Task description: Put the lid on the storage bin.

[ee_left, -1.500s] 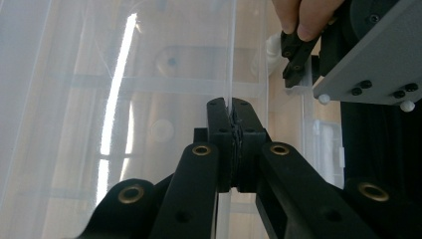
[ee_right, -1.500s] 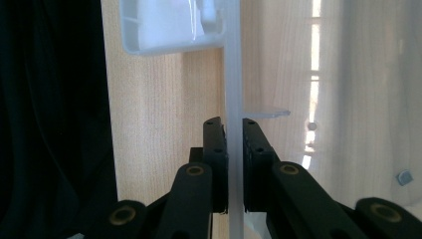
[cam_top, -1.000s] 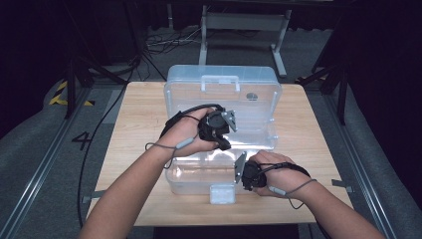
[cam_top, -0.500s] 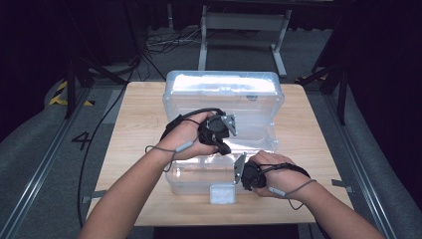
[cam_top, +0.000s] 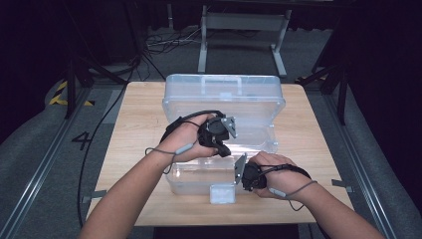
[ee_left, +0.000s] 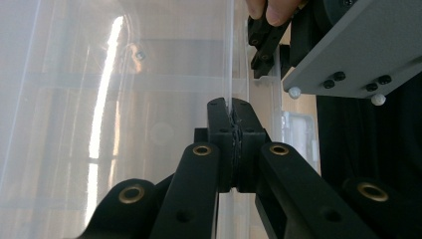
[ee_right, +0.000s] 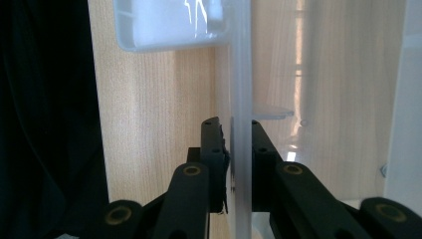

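A clear plastic storage box sits on the wooden table. Its lid is swung up and back behind the base. My left gripper is over the middle of the box, shut on a thin clear edge of the lid. My right gripper straddles the box's front wall beside the white latch flap. Its jaws have just been opening: the wall stands between them, and a thin gap shows at one pad.
The box takes up the middle of the table, with bare wood left and right of it. Cables trail from both grippers over the wrists. Beyond the far edge are a metal stand and floor cables. Floor rails run along both sides.
The lid's far edge has tipped slightly and its glare has shifted. Both hands stay where they were.
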Tool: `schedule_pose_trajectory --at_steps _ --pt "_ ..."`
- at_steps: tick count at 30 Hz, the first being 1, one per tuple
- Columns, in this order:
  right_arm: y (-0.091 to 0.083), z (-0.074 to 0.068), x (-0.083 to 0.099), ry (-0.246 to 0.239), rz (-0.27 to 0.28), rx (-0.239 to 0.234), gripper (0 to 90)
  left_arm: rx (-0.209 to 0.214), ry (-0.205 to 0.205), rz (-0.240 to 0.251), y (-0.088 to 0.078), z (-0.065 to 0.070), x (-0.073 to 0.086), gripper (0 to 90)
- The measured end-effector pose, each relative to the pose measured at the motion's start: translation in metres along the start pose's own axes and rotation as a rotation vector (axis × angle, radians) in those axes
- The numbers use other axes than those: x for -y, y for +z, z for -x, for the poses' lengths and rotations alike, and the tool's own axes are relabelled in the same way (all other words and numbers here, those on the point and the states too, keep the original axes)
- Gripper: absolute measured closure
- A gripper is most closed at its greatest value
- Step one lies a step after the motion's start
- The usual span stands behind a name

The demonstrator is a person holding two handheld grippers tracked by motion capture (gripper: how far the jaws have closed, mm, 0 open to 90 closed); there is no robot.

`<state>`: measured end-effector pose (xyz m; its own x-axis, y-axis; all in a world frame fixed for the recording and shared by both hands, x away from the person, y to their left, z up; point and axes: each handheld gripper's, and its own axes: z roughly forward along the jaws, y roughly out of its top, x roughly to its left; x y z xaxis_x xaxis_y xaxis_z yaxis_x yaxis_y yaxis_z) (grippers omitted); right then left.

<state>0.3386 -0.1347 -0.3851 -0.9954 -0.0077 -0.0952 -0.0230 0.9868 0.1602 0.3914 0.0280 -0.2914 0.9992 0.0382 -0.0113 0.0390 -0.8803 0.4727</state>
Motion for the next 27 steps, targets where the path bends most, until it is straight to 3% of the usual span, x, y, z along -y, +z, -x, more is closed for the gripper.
schedule_pose_trajectory --at_steps 4,6,10,16,27 --pt "-0.001 -0.001 0.000 -0.008 0.009 0.011 81.4 -0.003 -0.004 0.002 0.000 0.001 0.000 89.4" --pt "-0.003 -0.003 0.001 0.025 0.000 0.008 81.0 -0.005 -0.008 0.005 0.000 0.001 0.001 89.3" --pt "-0.004 -0.002 0.002 -0.005 0.029 0.017 80.6 -0.001 -0.010 0.009 0.001 0.001 0.002 89.4" --pt "-0.020 -0.005 0.001 0.003 0.059 0.031 80.6 -0.004 0.000 0.010 0.001 0.001 0.002 89.4" --pt "-0.041 -0.010 0.007 0.006 0.116 0.066 80.6 -0.002 -0.015 0.017 0.001 0.002 0.003 89.4"
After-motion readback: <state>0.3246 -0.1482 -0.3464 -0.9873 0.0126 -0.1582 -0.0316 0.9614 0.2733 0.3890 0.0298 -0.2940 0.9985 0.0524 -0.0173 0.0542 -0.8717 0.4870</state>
